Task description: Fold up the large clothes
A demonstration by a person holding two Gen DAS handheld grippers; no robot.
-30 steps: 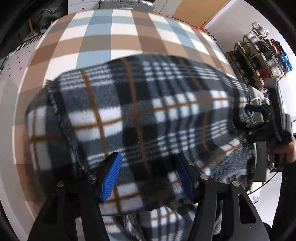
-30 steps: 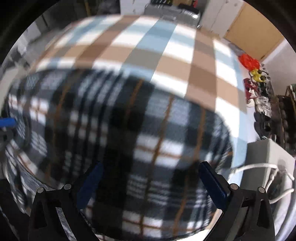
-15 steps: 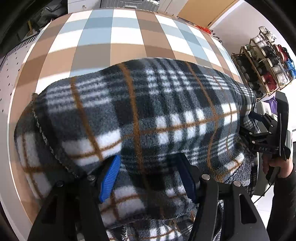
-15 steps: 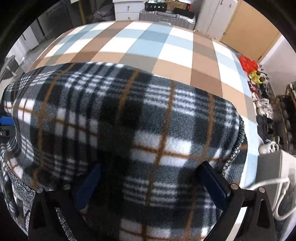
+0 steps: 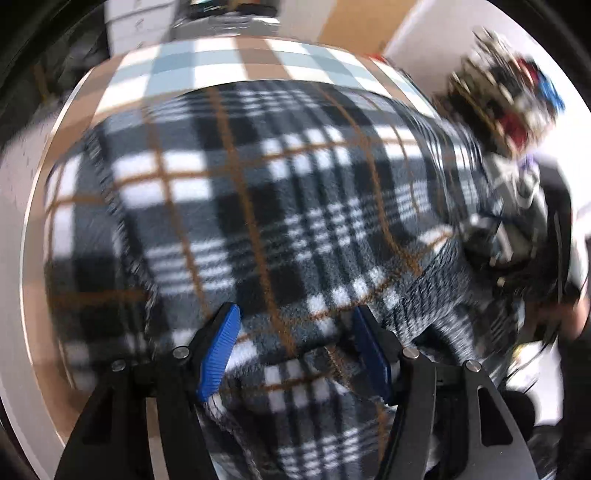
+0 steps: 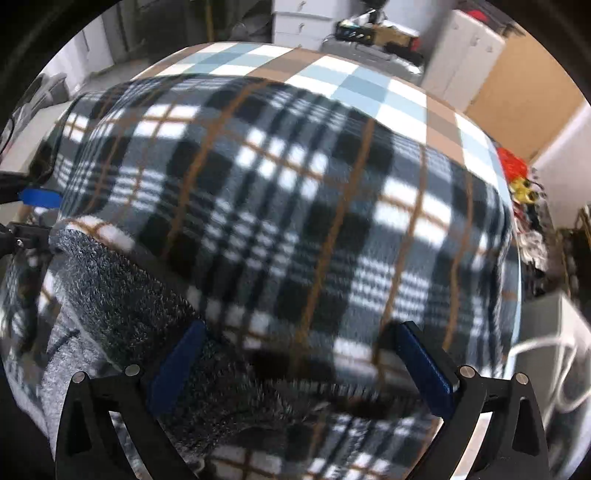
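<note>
the plaid fleece point(image 5: 280, 206) lies folded across the near half of the worktop point(image 5: 221, 62), which wears a tan, pale blue and white checked cover. a doubled-over flap along the near edge shows its grey underside point(image 6: 122, 291), so this looks like a fold partway made, with both claws at the near edge to carry or tidy that flap.

the left claw point(image 5: 295, 350) points steeply down, its blue pads point(image 5: 218, 350) standing about half apart. a thick bunch of fleece sits between them and reaches both pads, so i judge it holds that fold loosely, though blur keeps me from being sure the pads press. holding there makes sense: it is the edge where the layers meet.

the right claw point(image 6: 299, 365) stands wider, over the near right part of the fleece. cloth humps up between its pads point(image 6: 424, 369), but i cannot tell if they pinch it; the gap looks too broad for a firm grip.

around it: a cluttered shelf point(image 5: 506, 99) at the far right, a cardboard panel point(image 6: 517, 96) and white drawers point(image 6: 295, 22) beyond the far edge, red and yellow things point(image 6: 517, 177) on the floor to the right, a white cable point(image 6: 546, 354) near right. nothing lies on the free far half of the cover, so the fold has room; the only likely hindrance i judge is the fleece's own bulk and the two claws working close together.
</note>
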